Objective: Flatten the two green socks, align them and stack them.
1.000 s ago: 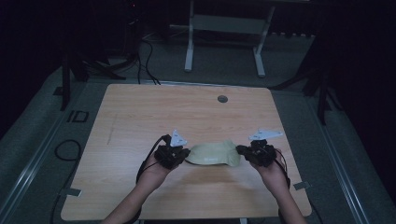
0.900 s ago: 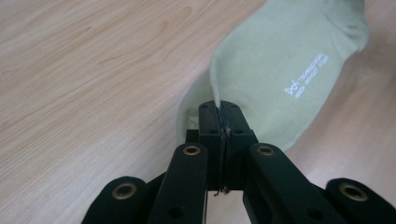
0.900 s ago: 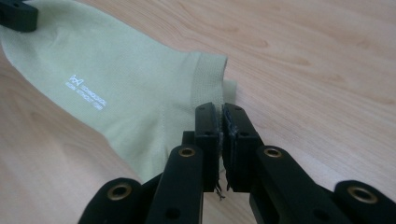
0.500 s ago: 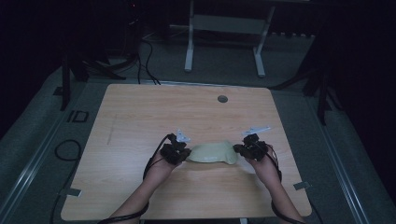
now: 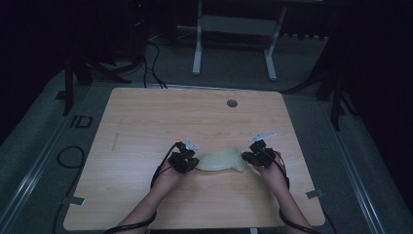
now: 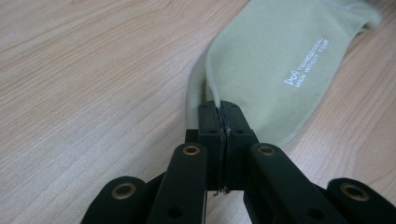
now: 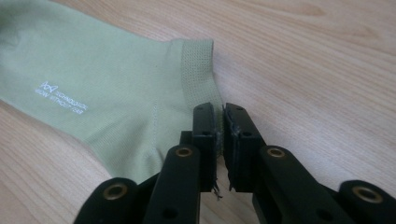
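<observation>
Left gripper (image 5: pixel 195 163) clamped tight, right gripper (image 5: pixel 248 157) with jaws just easing apart.

The high view is dim and underexposed: the room around the bench (image 5: pixel 146 122) sinks into near black, the wood alone catches a soft, even light from above, and fine detail is grainy and soft, with hardly any shadows cast. Both gripper views are far brighter, evenly and diffusely lit without glare, so the wood grain and the weave and white print of the pale green sock (image 6: pixel 280 60) read clearly. There the black claw links at the bottom edge loom large and slightly soft, and the far bench blurs mildly.
</observation>
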Motion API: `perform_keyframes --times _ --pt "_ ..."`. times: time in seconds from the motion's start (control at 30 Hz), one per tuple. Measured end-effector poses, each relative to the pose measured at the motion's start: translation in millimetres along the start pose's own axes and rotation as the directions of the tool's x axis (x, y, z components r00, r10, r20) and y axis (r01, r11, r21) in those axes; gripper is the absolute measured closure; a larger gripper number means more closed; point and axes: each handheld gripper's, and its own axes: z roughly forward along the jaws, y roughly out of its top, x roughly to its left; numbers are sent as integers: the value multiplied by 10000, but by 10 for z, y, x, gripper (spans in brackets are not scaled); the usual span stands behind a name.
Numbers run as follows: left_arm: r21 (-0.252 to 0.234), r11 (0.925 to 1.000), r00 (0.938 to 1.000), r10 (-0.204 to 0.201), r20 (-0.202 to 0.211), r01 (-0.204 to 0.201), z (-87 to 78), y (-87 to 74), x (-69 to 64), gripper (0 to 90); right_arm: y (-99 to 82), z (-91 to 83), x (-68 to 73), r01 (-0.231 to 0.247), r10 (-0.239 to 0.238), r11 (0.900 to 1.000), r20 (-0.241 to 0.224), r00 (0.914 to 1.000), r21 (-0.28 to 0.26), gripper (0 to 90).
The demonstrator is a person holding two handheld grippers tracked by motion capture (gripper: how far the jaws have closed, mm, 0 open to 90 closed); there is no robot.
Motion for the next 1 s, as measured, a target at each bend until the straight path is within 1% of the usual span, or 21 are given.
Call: perform_keyframes --times 0.1,0.13,0.17,0.2,0.23,0.27,0.3,0.33,0.4,0.5,0.53,0.57,0.6,0.63,0.67,0.73,0.8,0.87,0.9,0.93,1.0 --pt "22 10000 10000 -41 -85 41 10 -16 4 863 -15 21 5 -42 43 10000 -173 9998 60 778" --pt "-1 10000 10000 -52 -23 52 6 -16 6 830 -15 12 11 -114 115 9999 -192 9997 34 747" --pt "-66 10000 10000 -40 -83 39 -8 -15 8 778 -11 -4 15 -134 134 9999 -204 9997 -40 715" --pt "-187 9997 9997 -130 -209 126 -28 -9 10 724 -4 -32 23 -171 168 9998 -204 9997 -122 702" --pt "-369 9990 9992 -265 -283 254 -60 1 18 638 4 -65 31 -178 174 9996 -174 9997 -240 682" --pt "-611 9975 9988 -373 -327 352 -104 13 23 601 14 -102 39 -132 126 9992 -155 9998 -366 672" --pt "-826 9958 9985 -436 -330 407 -144 30 17 600 24 -139 52 -104 97 9988 -145 9998 -479 670" --pt "-1001 9943 9986 -409 -348 373 -182 52 2 599 34 -174 70 -88 78 9984 -187 9998 -567 654" --pt "-1239 9921 9990 -233 -386 184 -239 93 -56 599 50 -221 118 36 -55 9980 -293 9996 -634 648" --pt "-1172 9928 9996 239 -153 -255 -225 125 -178 692 51 -226 219 322 -350 9974 -440 9984 -637 661" --pt "-1024 9937 9990 437 -113 -446 -195 129 -214 717 46 -217 258 410 -437 9974 -456 9980 -594 676" --pt "-915 9943 9985 546 -58 -549 -157 127 -241 718 39 -205 291 479 -509 9970 -489 9975 -609 679" --pt "-796 9952 9984 567 -26 -567 -115 122 -254 725 30 -187 314 522 -556 9968 -552 9969 -613 693" --pt "-680 9964 9987 507 -72 -511 -70 116 -260 738 20 -169 332 526 -560 9970 -612 9966 -564 735" --pt "-562 9974 9990 455 -20 -456 -28 108 -252 741 8 -148 341 546 -580 9969 -608 9965 -567 741" --pt "-333 9988 9993 354 -122 -358 49 87 -223 746 -15 -96 337 470 -500 9979 -689 9964 -439 774" --pt "-221 9996 9997 165 -171 -169 99 59 -175 747 -43 -45 322 459 -476 9986 -659 9967 -273 782" --pt "-94 9999 9994 126 -313 -129 124 28 -138 746 -75 -4 305 444 -452 9989 -683 9966 -125 794" --pt "-147 9999 9995 75 -314 -79 123 12 -122 747 -91 13 299 441 -445 9990 -667 9968 -65 794" --pt "-169 9999 9994 16 -352 -22 117 1 -106 747 -106 31 293 422 -423 9991 -754 9963 -29 793" --pt "-144 9999 9992 19 -411 -25 99 -10 -78 746 -118 42 291 336 -346 9994 -860 9957 -125 793"
